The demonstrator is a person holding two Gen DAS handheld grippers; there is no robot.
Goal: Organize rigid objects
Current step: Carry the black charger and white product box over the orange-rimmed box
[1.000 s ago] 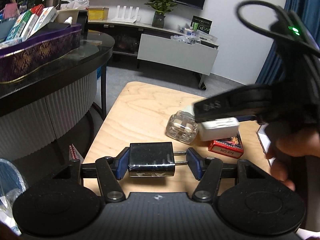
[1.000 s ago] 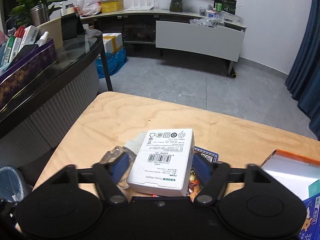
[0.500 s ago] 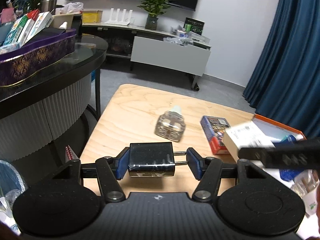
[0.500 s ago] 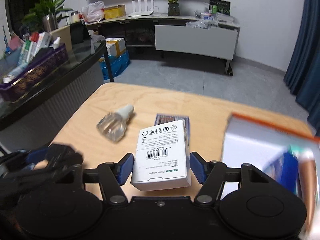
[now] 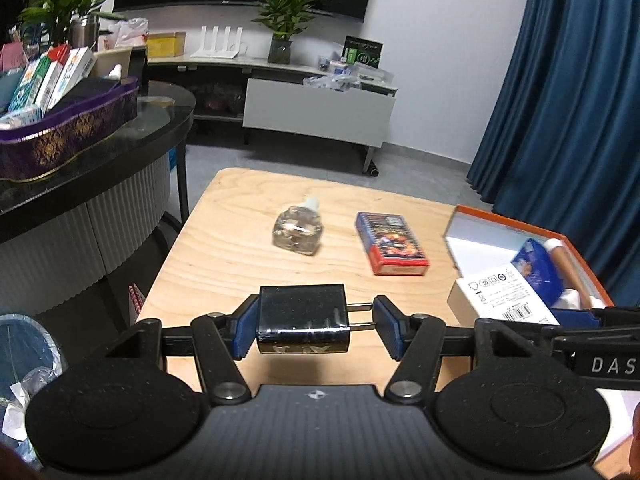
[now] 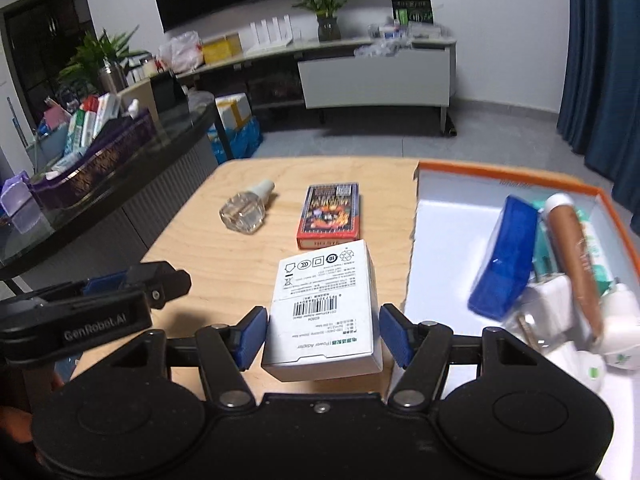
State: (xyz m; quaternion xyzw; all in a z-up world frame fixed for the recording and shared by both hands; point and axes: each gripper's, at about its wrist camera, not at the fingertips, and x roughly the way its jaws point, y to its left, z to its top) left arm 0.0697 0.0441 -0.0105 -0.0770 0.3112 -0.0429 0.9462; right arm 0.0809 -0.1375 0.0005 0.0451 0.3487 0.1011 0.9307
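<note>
table (image 5: 224,256) is pale wood, smooth with visible grain. charger (image 5: 303,318) looks like glossy black plastic with metal prongs. bottle (image 6: 243,215) is clear and shiny. white box (image 6: 326,308) is matt cardboard. card pack (image 6: 330,216) looks glossy.

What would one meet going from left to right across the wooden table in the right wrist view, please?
Left gripper → clear bottle → card box → orange-rimmed box → blue case → brown tube.
</note>
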